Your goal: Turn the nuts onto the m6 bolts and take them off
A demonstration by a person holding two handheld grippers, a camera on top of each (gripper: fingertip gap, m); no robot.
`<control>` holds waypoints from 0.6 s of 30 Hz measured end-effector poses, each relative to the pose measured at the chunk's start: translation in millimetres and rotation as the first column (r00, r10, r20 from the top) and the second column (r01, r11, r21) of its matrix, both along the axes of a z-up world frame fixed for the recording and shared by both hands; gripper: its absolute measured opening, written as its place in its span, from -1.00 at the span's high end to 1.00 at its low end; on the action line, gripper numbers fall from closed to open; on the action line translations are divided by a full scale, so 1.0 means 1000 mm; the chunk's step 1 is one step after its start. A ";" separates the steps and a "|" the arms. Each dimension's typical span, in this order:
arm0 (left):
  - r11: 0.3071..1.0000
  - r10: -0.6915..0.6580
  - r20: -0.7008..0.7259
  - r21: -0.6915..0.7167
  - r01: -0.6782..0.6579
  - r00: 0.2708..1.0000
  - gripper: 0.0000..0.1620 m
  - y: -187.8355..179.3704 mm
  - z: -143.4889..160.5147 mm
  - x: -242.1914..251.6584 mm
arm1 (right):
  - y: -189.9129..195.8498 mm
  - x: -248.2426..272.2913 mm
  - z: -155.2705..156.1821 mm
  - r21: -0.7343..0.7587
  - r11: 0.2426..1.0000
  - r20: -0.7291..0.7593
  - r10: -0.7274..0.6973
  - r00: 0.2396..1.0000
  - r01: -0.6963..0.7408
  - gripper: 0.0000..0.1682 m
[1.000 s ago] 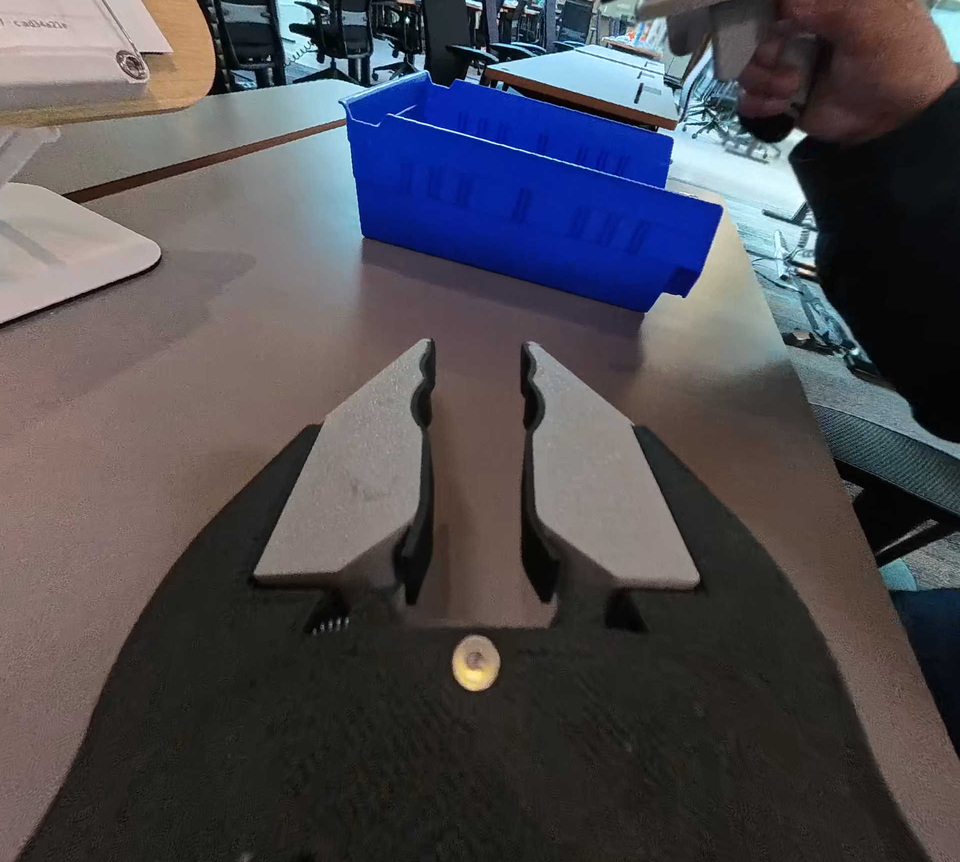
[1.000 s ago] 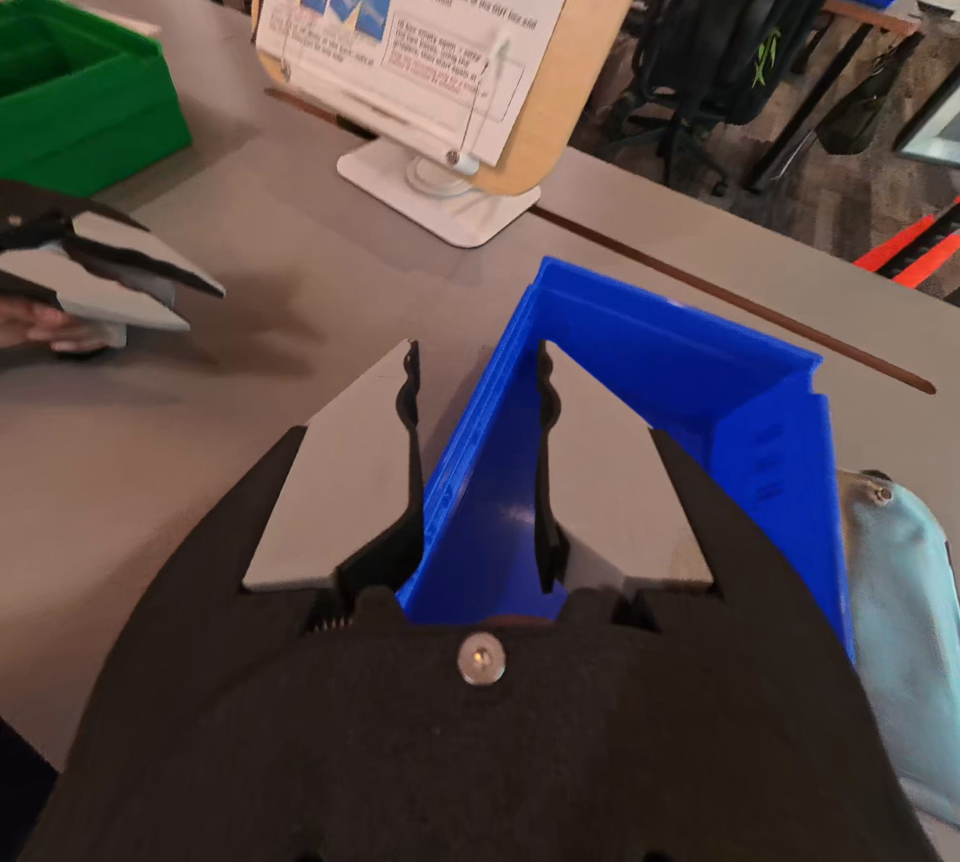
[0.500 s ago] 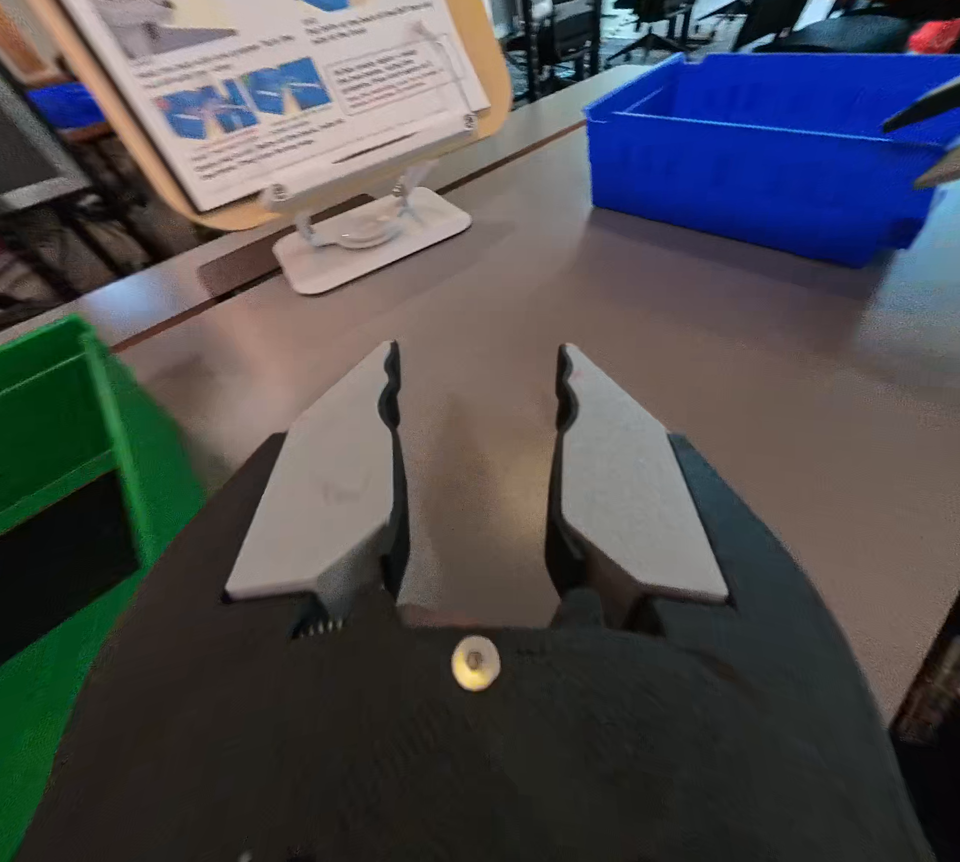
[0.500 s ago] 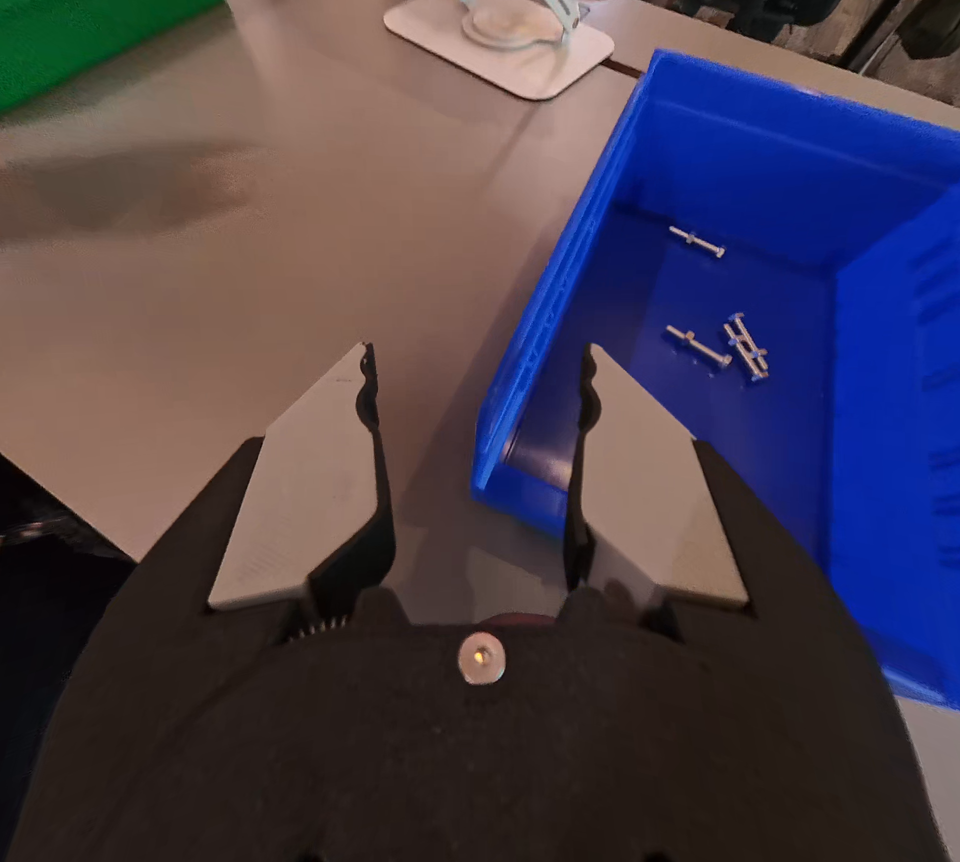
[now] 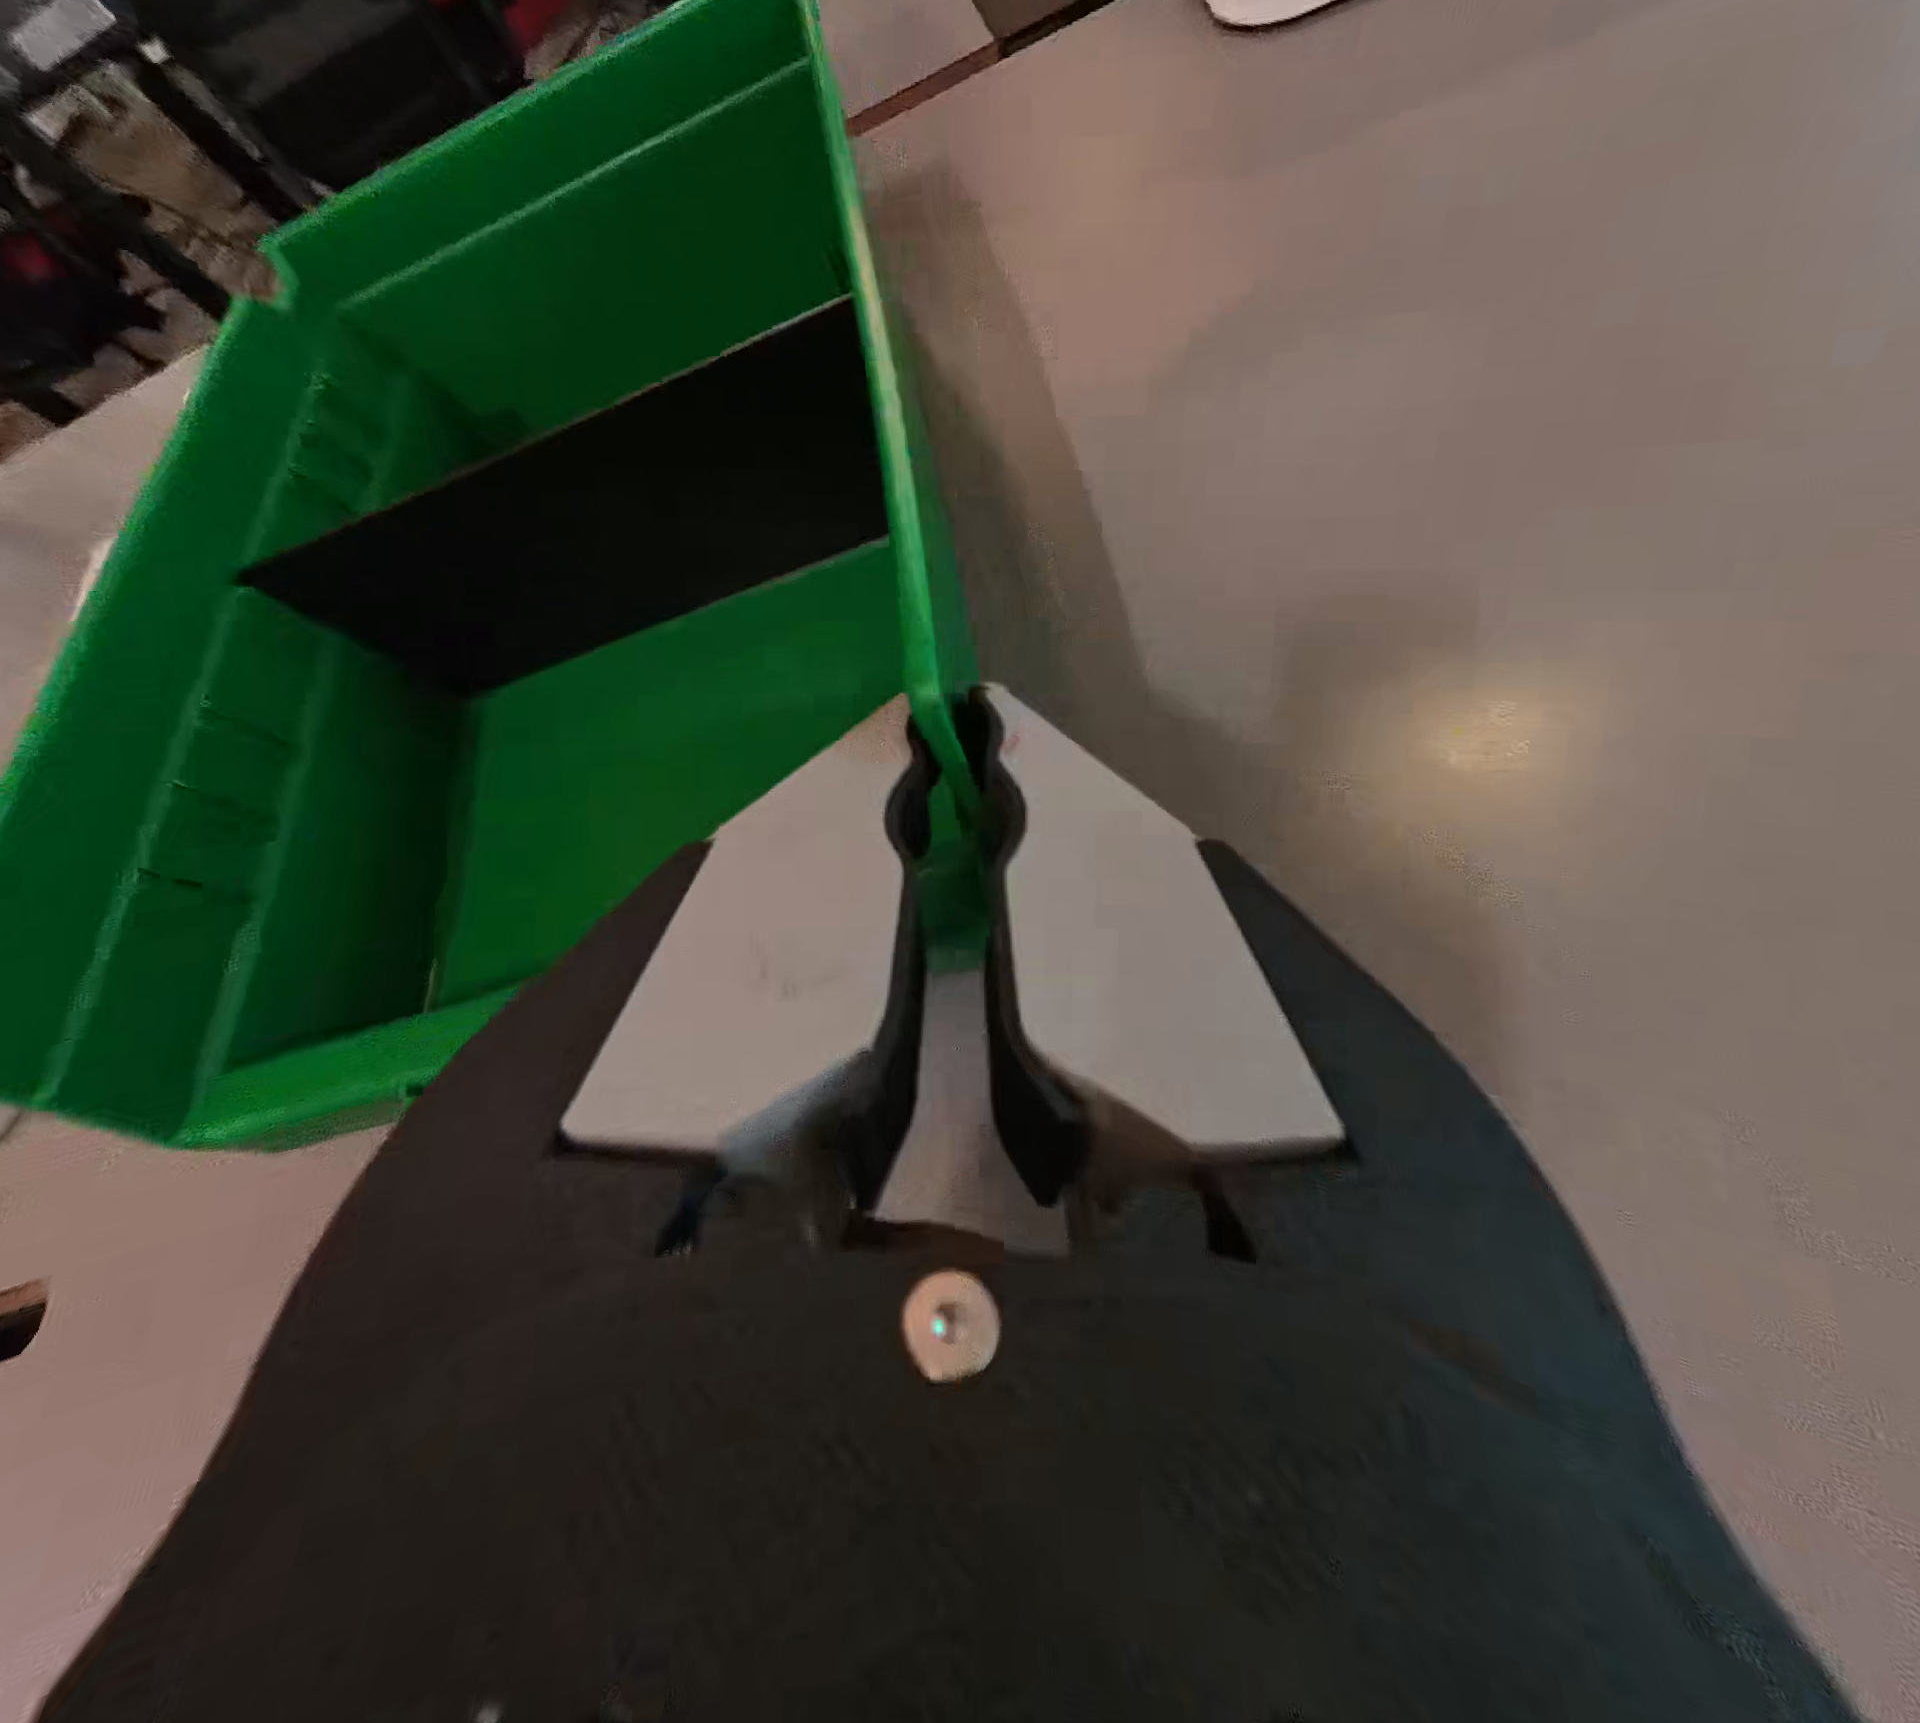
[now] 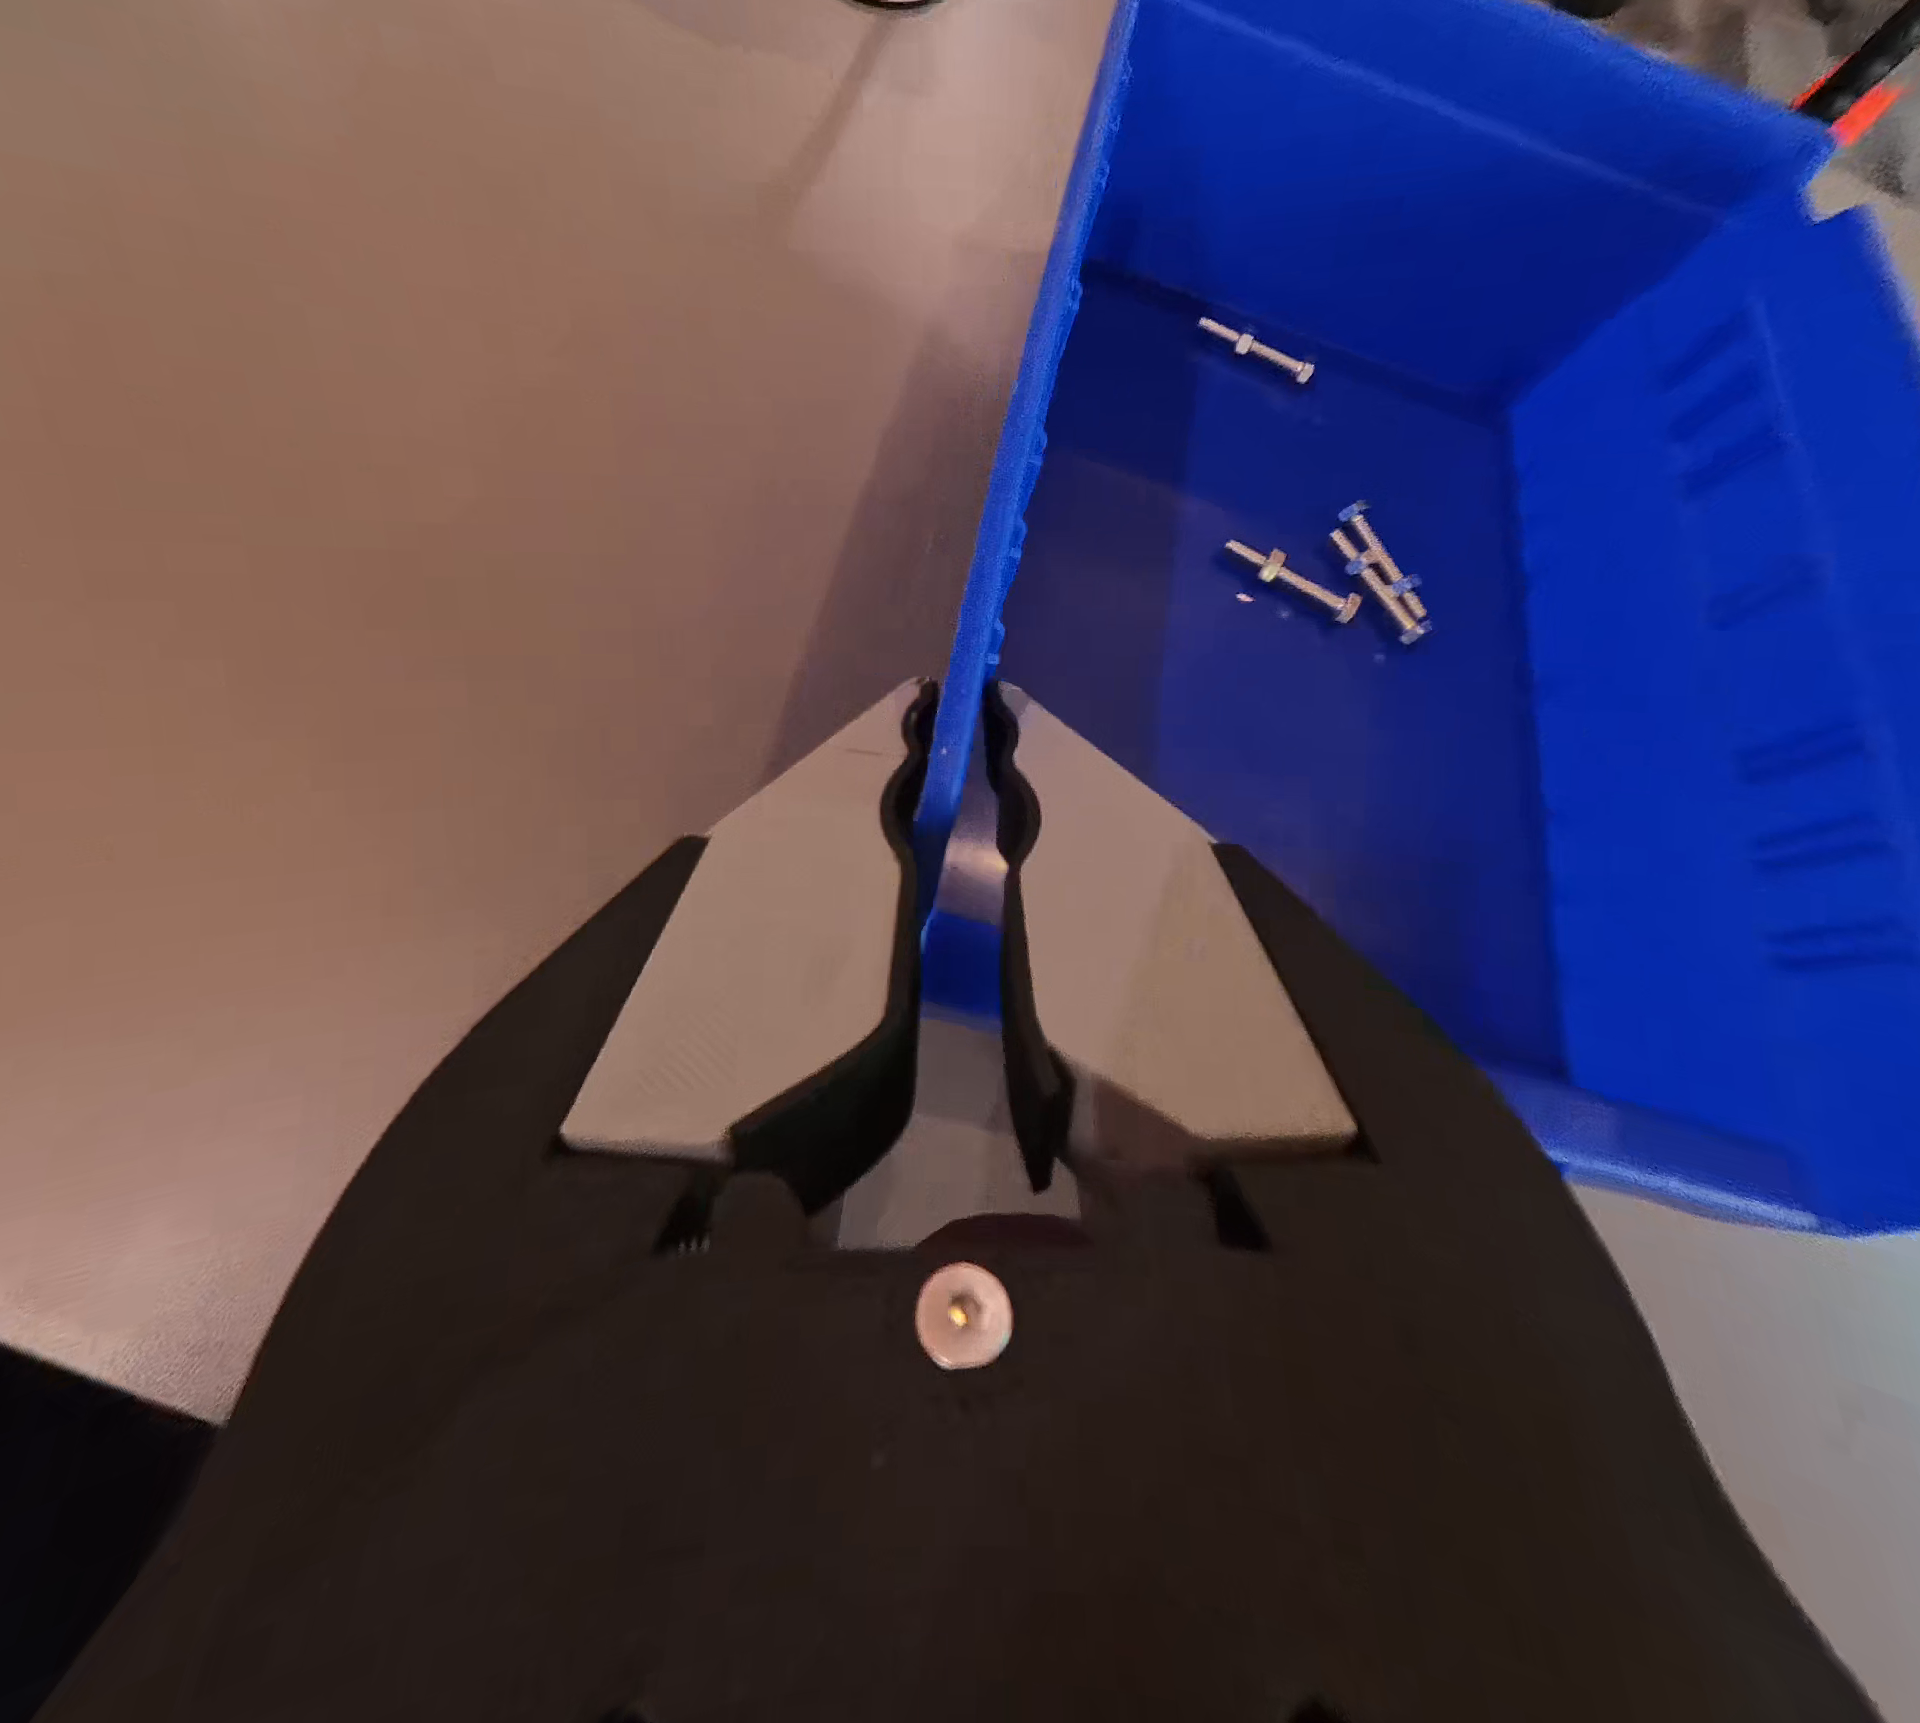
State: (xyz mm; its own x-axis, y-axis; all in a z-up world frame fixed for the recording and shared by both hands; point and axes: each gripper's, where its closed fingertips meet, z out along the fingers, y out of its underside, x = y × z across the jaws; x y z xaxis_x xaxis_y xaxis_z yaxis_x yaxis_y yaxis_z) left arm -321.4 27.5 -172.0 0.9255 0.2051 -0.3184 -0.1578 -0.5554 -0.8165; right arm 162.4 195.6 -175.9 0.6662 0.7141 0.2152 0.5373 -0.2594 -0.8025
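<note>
While the left gripper (image 5: 957,743) is clamped on the green bin (image 5: 499,634) wall and the right gripper (image 6: 958,717) on the blue bin (image 6: 1558,738) wall, bolts (image 6: 1320,572) with nuts on lie inside the blue bin, untouched; all threading work looks ahead.

The left gripper (image 5: 954,743) has its jaws nearly closed, pinching a thin wall between their tips. The right gripper (image 6: 958,717) is likewise clamped on a wall edge.

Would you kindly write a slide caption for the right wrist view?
Right gripper clamps the blue bin's near wall; four bolts lie inside.
</note>
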 end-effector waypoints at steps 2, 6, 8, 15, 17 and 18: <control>0.996 -0.046 0.041 0.075 0.043 0.998 0.98 -0.005 0.008 0.014 | -0.014 -0.012 -0.002 0.015 0.999 0.019 0.038 0.999 -0.038 0.91; 0.957 -0.195 -0.182 0.180 0.228 0.964 0.95 -0.043 0.023 0.048 | -0.033 -0.029 -0.002 0.020 0.995 0.038 0.097 0.995 -0.098 0.90; 0.951 -0.245 -0.190 0.143 0.274 0.951 0.96 -0.063 0.010 0.060 | -0.034 -0.032 -0.002 0.011 0.994 0.032 0.108 0.994 -0.108 0.90; 0.935 -0.259 -0.165 0.204 0.290 0.952 0.97 -0.100 0.035 0.062 | -0.040 -0.048 -0.003 -0.036 0.996 -0.025 0.080 0.996 -0.081 0.88; 0.915 -0.273 -0.058 0.293 0.278 0.960 0.97 -0.105 0.054 0.054 | -0.051 -0.066 -0.003 -0.056 0.993 -0.046 0.102 0.994 -0.105 0.83; 0.902 -0.278 -0.021 0.338 0.268 0.960 0.97 -0.107 0.067 0.049 | -0.057 -0.078 -0.002 -0.065 0.990 -0.061 0.118 0.991 -0.122 0.80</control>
State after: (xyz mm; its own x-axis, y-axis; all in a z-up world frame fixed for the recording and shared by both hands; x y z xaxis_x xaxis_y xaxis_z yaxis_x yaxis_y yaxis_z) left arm -272.3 -79.6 -105.0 0.9677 0.0331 -0.2500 -0.2397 -0.1876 -0.9526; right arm 84.3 138.4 -178.2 0.5845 0.8013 0.1275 0.5219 -0.2509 -0.8153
